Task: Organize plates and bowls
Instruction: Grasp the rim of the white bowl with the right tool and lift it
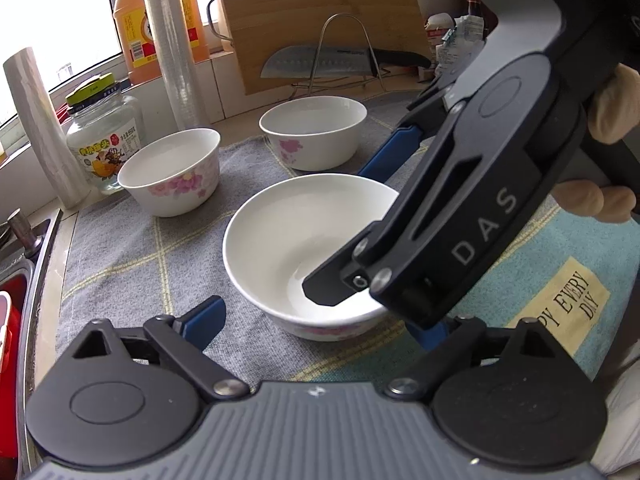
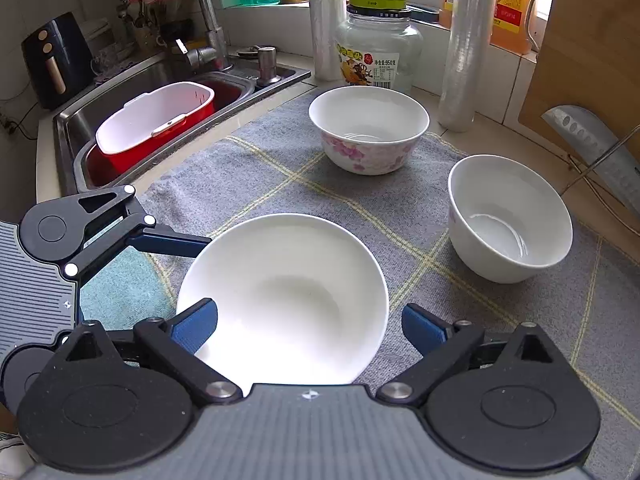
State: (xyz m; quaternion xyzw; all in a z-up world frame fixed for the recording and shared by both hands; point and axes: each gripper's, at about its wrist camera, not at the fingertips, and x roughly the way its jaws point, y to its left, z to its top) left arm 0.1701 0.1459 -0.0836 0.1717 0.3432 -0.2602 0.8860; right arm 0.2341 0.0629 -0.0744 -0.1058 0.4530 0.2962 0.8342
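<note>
Bowl (image 2: 284, 300) nearest on the grey cloth (image 2: 280, 168) sits between both open grippers — right gripper (image 2: 310, 326) and left gripper (image 1: 320, 324) unclamped; seat pads squarely on opposite rim sides before closing — avoid tipping.

White letters "DAS" stand on the black right gripper (image 1: 348, 240) arm. A cream patch (image 1: 568, 308) on the teal cloth reads "PY EVERY" and "DIY", partly cut off. The clear glass jar's label (image 2: 374, 68) shows "950"; remaining print is too small.
</note>
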